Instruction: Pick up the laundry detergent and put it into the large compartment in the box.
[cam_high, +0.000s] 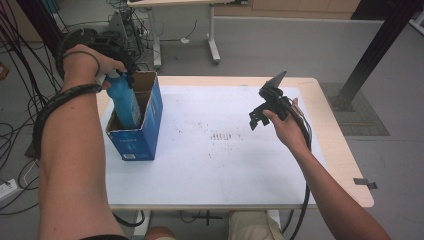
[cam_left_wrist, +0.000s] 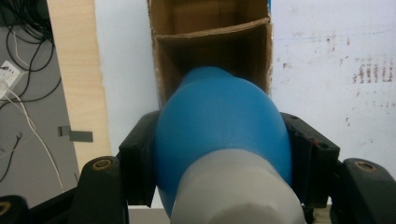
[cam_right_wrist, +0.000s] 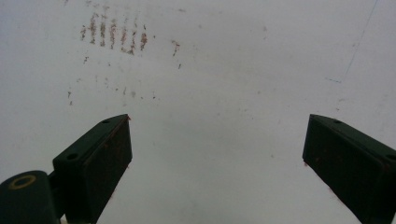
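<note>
The left gripper (cam_high: 121, 76) is clenched on the blue bottle (cam_high: 124, 102), its jaws pressing both sides below the white cap. The bottle stands partly inside the open cardboard box (cam_high: 150, 120) at the left side of the table (cam_high: 225, 170). The right gripper (cam_high: 256, 120) hangs above the table, released and empty.

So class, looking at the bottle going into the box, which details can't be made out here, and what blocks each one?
- Blue bottle base: high view, hidden by the box wall.
- Bottle cap: left gripper view, cut off by the bottom edge.
- Box print: high view, too small to read.
- Left gripper: high view, mostly behind the hand.
</note>
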